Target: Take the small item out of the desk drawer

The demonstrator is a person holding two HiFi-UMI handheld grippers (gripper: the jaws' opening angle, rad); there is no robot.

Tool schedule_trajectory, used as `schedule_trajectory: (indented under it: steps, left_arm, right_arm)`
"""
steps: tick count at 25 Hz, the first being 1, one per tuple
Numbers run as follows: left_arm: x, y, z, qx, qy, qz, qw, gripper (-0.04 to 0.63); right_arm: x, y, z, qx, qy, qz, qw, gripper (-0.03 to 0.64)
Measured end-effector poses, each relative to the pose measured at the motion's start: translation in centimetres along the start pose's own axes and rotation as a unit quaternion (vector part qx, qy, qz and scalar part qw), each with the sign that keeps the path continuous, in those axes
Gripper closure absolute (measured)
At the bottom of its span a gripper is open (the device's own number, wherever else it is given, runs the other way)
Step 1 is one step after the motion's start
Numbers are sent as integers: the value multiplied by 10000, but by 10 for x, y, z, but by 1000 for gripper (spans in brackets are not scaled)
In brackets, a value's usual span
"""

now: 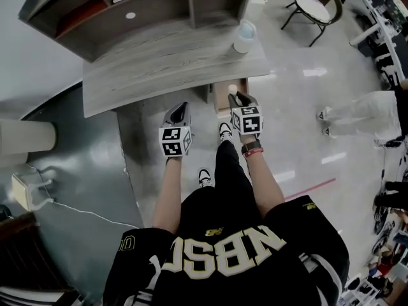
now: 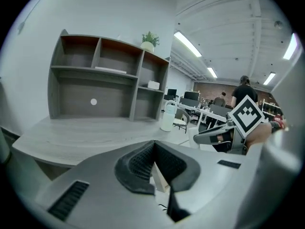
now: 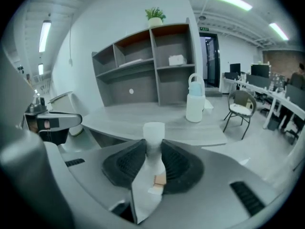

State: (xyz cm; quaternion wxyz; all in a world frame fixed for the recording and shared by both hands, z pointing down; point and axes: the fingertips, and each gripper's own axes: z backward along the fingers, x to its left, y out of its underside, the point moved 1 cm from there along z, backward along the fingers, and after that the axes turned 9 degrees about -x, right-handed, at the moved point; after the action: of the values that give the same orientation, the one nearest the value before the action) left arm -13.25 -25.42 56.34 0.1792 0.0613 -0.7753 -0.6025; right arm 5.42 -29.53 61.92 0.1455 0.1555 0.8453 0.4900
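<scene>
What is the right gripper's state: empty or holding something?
Shut on a small white item. In the right gripper view, both pads of the right gripper press against its sides, with its top standing clear above them.

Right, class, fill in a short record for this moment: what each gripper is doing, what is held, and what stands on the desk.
left gripper: jaws together, nothing between them
right gripper: closed on a small white item, held upright in front of the desk
desk: grey wood-grain top, with a shelf unit at its back
on the desk: white jug, near the right end
on top of the shelf unit: potted plant
</scene>
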Motion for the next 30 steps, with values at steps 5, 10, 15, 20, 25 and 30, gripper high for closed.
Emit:
schedule_trajectory:
  steps: [5,10,15,20,25,30]
  left_arm:
    - [-4,-33,14,-322,-55,-148,9994,581]
    - [-11,-67,30,-654,-113,-339,9972,581]
    - [-22,-105,46,-1067,-82,-571,9926,581]
    - [-34,-137,67,-1465,-19,-658,9870,581]
    - [-40,-157,81,-1761,-22,-711,9818,581]
    - [-46,-170,90,-1997,-22,-779,9767,581]
  right_arm:
    - [12,-42,32,-475,-12,22,9989,506]
    - [16,-72,62,-919,183,180,9954,505]
    - [27,-100,90,-1318,232,311,9905,505]
    - [43,-129,120,-1808,251,448,9822,503]
    - [55,-154,142,-2228,270,554,9729,502]
    - [56,-163,156,-2447,436,670,9663,503]
